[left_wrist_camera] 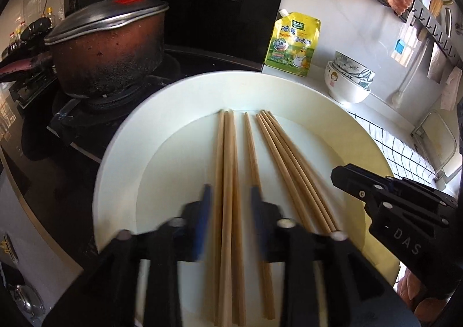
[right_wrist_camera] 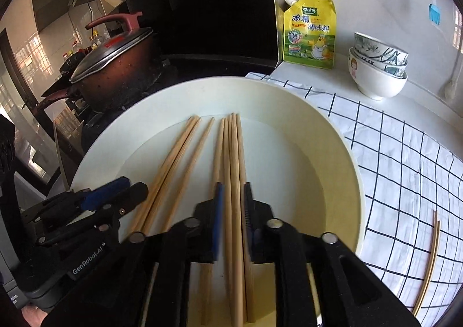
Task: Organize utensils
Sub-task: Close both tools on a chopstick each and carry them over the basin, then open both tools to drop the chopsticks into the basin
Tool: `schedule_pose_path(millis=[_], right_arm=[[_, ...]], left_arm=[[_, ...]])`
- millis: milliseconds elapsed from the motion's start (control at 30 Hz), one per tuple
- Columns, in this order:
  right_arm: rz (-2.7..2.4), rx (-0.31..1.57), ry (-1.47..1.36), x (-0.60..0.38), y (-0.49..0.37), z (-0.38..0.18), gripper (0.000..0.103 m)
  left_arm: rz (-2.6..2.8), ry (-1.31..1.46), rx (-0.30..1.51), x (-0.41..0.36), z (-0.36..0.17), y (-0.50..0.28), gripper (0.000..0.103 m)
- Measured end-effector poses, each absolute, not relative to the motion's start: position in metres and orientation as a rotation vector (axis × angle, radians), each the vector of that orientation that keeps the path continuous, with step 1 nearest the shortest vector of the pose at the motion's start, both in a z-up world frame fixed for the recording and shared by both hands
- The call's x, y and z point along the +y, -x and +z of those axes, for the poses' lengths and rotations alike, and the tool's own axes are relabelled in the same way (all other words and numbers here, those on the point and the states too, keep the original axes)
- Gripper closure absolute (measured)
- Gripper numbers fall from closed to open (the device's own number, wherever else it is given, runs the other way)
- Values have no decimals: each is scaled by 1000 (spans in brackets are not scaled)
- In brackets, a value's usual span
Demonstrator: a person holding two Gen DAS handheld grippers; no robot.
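Several wooden chopsticks lie lengthwise in a big white plate (left_wrist_camera: pixel 121 153) (right_wrist_camera: pixel 341 139). My left gripper (left_wrist_camera: pixel 230 196) stands open low over the plate, its blue-padded fingers on either side of the left bundle of chopsticks (left_wrist_camera: pixel 227 153) with small gaps. A single chopstick (left_wrist_camera: pixel 251 147) lies just right of it. My right gripper (right_wrist_camera: pixel 233 196) straddles the right bundle (right_wrist_camera: pixel 233 153) narrowly, pads close to the wood but not visibly pressing. The right gripper (left_wrist_camera: pixel 347 176) shows at the right edge of the left wrist view, and the left gripper (right_wrist_camera: pixel 115 191) at lower left of the right wrist view.
A scorched pot with a lid (left_wrist_camera: pixel 107 52) sits on the stove behind left of the plate. A yellow seasoning pouch (left_wrist_camera: pixel 292 40) and stacked bowls (left_wrist_camera: pixel 347 81) stand at the back. A checked cloth (right_wrist_camera: pixel 405 167) lies right, with two thin sticks (right_wrist_camera: pixel 431 263) on it.
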State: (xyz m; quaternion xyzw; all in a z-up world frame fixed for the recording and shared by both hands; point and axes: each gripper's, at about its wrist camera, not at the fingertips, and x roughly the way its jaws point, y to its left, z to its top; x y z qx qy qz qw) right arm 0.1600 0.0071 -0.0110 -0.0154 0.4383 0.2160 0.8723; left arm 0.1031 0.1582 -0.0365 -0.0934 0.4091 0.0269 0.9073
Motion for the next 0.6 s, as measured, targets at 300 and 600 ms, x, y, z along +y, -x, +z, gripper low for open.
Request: schedule_pose_path(millis=[300, 600], right_arm=[[440, 890, 31, -2, -142, -2, 85], [420, 869, 17, -20, -120, 6, 85]], left_arm=[[68, 198, 806, 158, -24, -88, 55], [45, 190, 800, 144, -18, -72, 55]])
